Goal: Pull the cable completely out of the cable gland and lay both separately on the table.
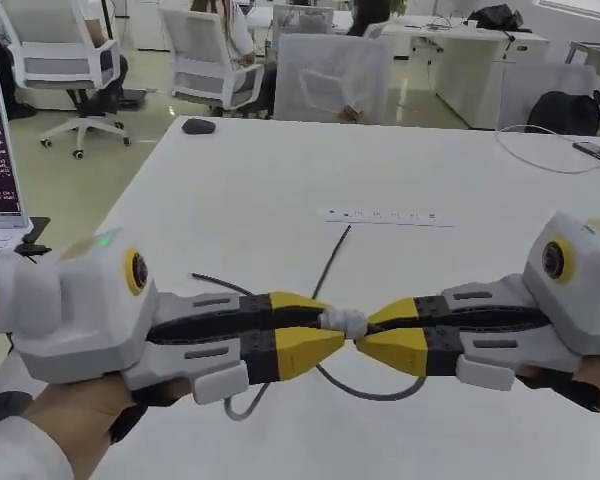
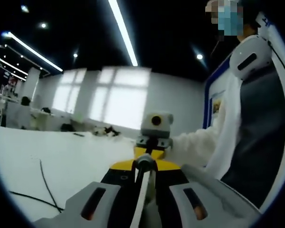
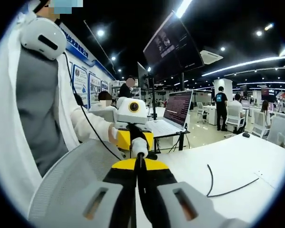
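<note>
My two tongs meet tip to tip at the lower middle of the head view, held above the white table (image 1: 280,180). My left gripper (image 1: 330,323) comes in from the lower left. Its jaws are drawn narrow around the cable gland (image 1: 348,322), whose pale, rounded end sticks out just past the yellow tips. My right gripper (image 1: 368,330) comes in from the lower right, its jaws pinched close together right against that end of the gland. In the right gripper view a dark strand of the cable (image 1: 332,262) runs between them. Gland and cable sit together between the two sets of tips, off the table. The rest of the cable's dark length loops on the table below the tips. One run goes up toward the middle of the frame and another goes off to the left.
</note>
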A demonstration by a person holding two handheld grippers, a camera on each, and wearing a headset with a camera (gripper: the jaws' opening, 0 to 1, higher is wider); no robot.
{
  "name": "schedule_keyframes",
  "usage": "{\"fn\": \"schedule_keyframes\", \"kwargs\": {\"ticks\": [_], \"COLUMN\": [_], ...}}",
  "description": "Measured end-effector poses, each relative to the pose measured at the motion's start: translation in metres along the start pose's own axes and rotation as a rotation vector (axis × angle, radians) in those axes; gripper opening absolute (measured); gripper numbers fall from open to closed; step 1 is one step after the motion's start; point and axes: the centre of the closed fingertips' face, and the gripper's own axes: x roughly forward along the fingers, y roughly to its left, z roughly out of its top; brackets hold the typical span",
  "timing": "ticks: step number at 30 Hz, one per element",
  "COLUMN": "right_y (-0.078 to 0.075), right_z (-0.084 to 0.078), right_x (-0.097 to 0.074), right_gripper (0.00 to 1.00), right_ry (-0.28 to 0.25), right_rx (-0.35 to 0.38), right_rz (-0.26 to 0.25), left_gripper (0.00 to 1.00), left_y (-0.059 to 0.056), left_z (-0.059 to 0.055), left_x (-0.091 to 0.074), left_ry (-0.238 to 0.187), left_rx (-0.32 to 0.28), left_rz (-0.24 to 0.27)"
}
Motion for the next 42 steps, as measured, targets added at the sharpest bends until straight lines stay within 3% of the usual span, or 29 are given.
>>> {"fn": "schedule_keyframes", "kwargs": {"ticks": [9, 13, 18, 20, 22, 26, 29, 32, 35, 42], "right_y": [0.004, 0.006, 0.004, 0.004, 0.004, 0.004, 0.002, -0.007, -0.007, -0.021], "right_z": [0.007, 0.009, 0.008, 0.006, -0.004, -0.008, -0.01, -0.02, -0.025, -0.046], "right_x": [0.009, 0.018, 0.018, 0.017, 0.015, 0.015, 0.014, 0.01, 0.008, -0.01], "right_gripper": [0.03, 0.03, 0.03, 0.03, 0.04, 0.04, 0.04, 0.04, 0.04, 0.04], "right_ry": [-0.029, -0.035, -0.036, -0.016, 0.054, 0.075, 0.084, 0.151, 0.172, 0.23], "right_rx": [-0.018, -0.015, 0.015, 0.024, -0.006, -0.028, -0.03, -0.152, -0.133, -0.115], "right_rz": [0.036, 0.061, 0.049, 0.048, 0.044, 0.033, 0.023, -0.007, -0.008, -0.067], "left_gripper": [0.23, 0.19, 0.18, 0.17, 0.16, 0.16, 0.16, 0.16, 0.16, 0.16], "left_y": [-0.003, -0.001, 0.0, 0.001, 0.003, 0.002, 0.003, 0.007, 0.009, 0.014], "left_z": [0.004, -0.004, -0.002, -0.004, -0.007, -0.01, -0.009, -0.007, -0.005, 0.006], "left_x": [0.003, 0.002, 0.0, 0.0, 0.0, 0.002, 0.001, -0.001, -0.003, -0.008], "left_ry": [-0.027, 0.01, 0.012, 0.031, 0.047, 0.065, 0.062, 0.061, 0.051, -0.001], "left_rx": [0.018, 0.0, -0.005, -0.018, -0.034, -0.03, -0.031, -0.029, -0.029, -0.032], "left_rz": [-0.011, -0.004, -0.007, -0.012, -0.004, -0.009, -0.006, 0.013, 0.025, 0.055]}}
